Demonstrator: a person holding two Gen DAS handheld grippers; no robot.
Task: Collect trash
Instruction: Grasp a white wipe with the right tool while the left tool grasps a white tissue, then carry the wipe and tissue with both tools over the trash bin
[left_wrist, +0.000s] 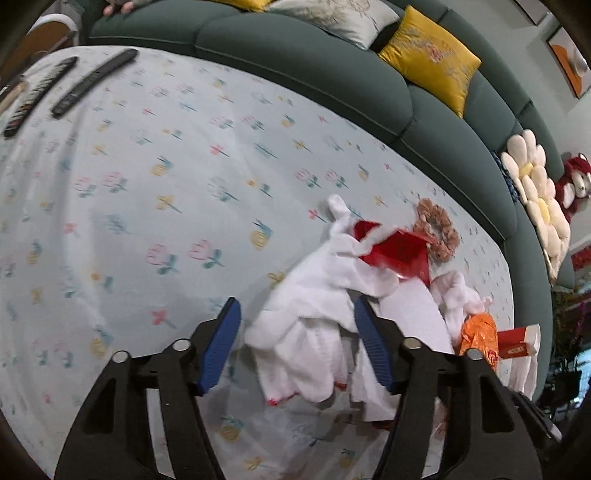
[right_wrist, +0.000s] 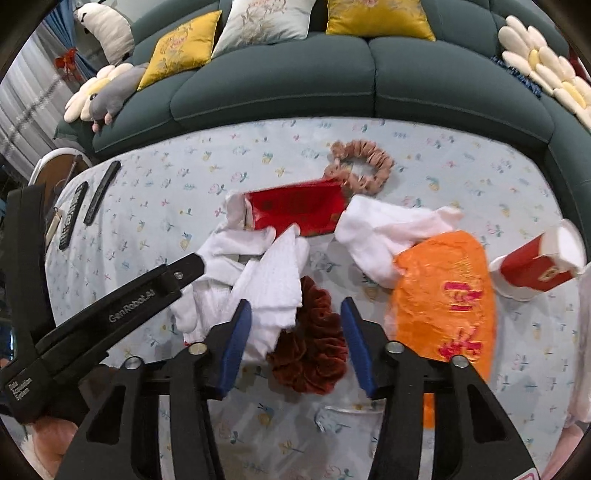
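A surface (right_wrist: 480, 155) under a pale flowered cloth stands before a dark green sofa (right_wrist: 280, 74) with yellow cushions. At far left lie two black remote controls (right_wrist: 85, 206), well apart from the rest. Toward the middle, the left gripper (left_wrist: 295, 347) points steeply down with its blue fingers (left_wrist: 221, 347) spread either side of crumpled white tissue (left_wrist: 306, 332); I cannot tell whether the pads touch it. Behind the tissue lies a flattened red packet (right_wrist: 299, 210), and beyond that a pink scrunchie (right_wrist: 362, 166). Next, the right gripper (right_wrist: 295, 343) has its fingers spread around a dark red scrunchie (right_wrist: 314, 350), not visibly pressing it. Just right lies a crinkled orange wrapper (right_wrist: 447, 295), then a tipped red-and-white paper cup (right_wrist: 535, 266).
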